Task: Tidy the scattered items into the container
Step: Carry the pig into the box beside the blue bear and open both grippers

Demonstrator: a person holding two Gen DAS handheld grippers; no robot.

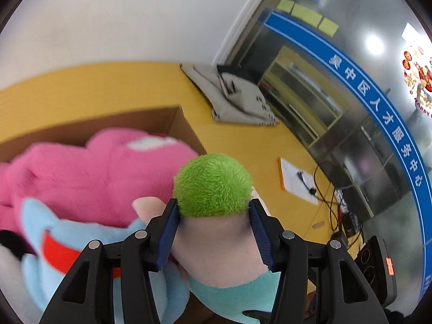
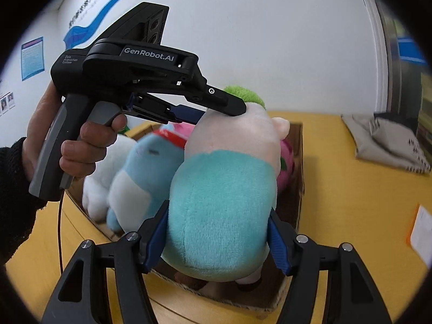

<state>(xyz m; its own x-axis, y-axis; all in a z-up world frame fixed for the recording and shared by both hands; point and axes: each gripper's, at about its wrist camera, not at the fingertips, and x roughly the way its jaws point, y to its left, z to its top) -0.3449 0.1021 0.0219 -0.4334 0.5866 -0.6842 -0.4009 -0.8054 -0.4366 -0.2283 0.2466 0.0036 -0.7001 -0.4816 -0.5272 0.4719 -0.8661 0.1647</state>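
A plush doll with green hair (image 1: 213, 183), a pale pink head and a teal body (image 2: 218, 210) is held over the cardboard box (image 2: 297, 178). My left gripper (image 1: 213, 213) is shut on the doll's head; it also shows in the right wrist view (image 2: 224, 108). My right gripper (image 2: 218, 235) is shut on the doll's teal body. In the box lie a pink plush (image 1: 89, 172), a light blue plush with a red patch (image 1: 54, 243) and a white plush (image 2: 100, 183).
The box stands on a yellow table (image 1: 256, 145). A grey folded cloth bag (image 1: 235, 97) lies at the far edge by the glass wall. A white paper with an orange edge (image 1: 297, 181) and black cables (image 1: 332, 210) lie to the right.
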